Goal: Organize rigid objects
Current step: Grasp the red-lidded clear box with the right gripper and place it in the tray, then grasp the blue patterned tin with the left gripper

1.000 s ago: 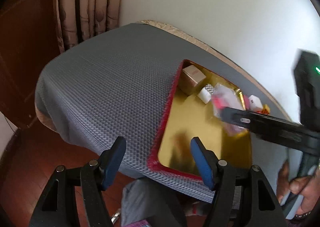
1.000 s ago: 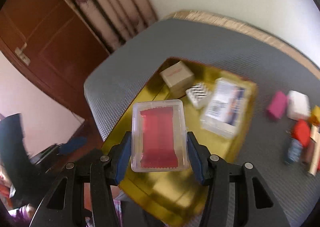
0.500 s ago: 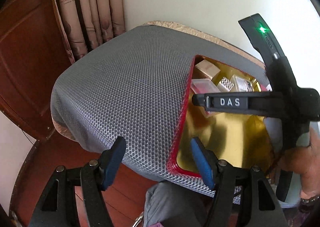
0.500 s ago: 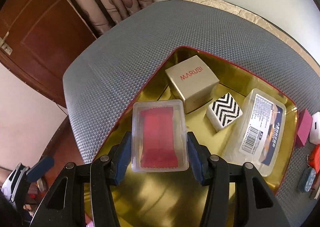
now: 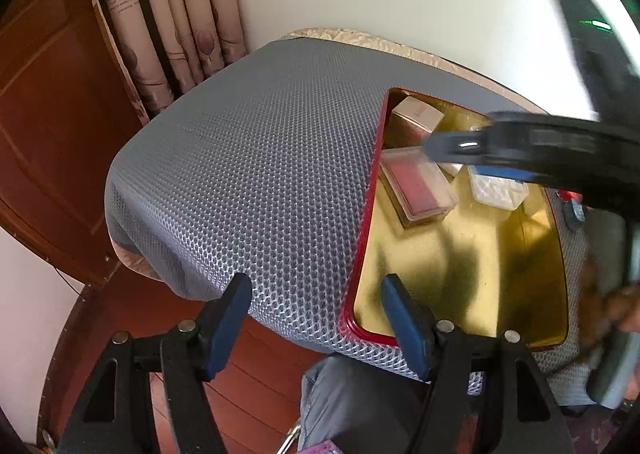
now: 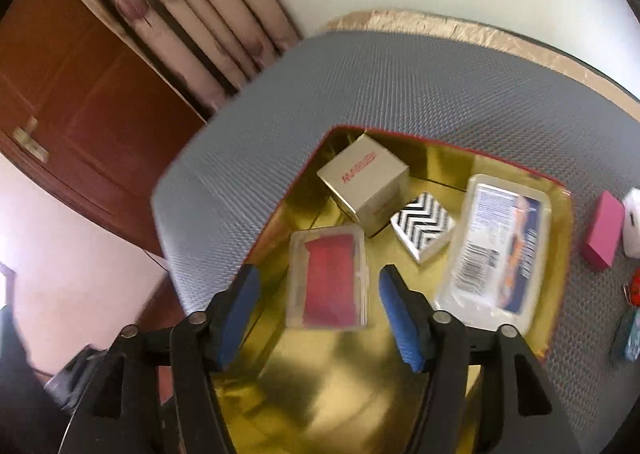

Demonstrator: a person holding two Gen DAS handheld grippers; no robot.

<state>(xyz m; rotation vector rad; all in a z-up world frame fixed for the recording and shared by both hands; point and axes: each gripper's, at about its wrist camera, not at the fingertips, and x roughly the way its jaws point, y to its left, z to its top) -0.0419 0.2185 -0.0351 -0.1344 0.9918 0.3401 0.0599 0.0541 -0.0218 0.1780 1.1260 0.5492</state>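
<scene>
A clear flat case with a red insert (image 6: 328,278) (image 5: 418,183) lies on the gold tray with a red rim (image 6: 440,147) (image 5: 368,213), near its left side. My right gripper (image 6: 320,318) hangs just behind the case; its jaws are opening and the blue pads stand clear of the case's sides. In the tray are also a beige cube box (image 6: 364,177), a black-and-white zigzag box (image 6: 424,225) and a larger clear labelled container (image 6: 496,250). My left gripper (image 5: 318,320) is open and empty above the tray's near left corner.
The tray sits on a grey mesh mat (image 5: 248,181). To its right lie a pink box (image 6: 604,230), a white item (image 6: 634,221) and other small things. A curtain and a wooden door stand at the left. A trouser leg (image 5: 352,406) is below the table edge.
The right gripper came down over the tray with the red-insert case, then spread its jaws and let go; the case now rests on the tray floor. The left gripper barely moved.
</scene>
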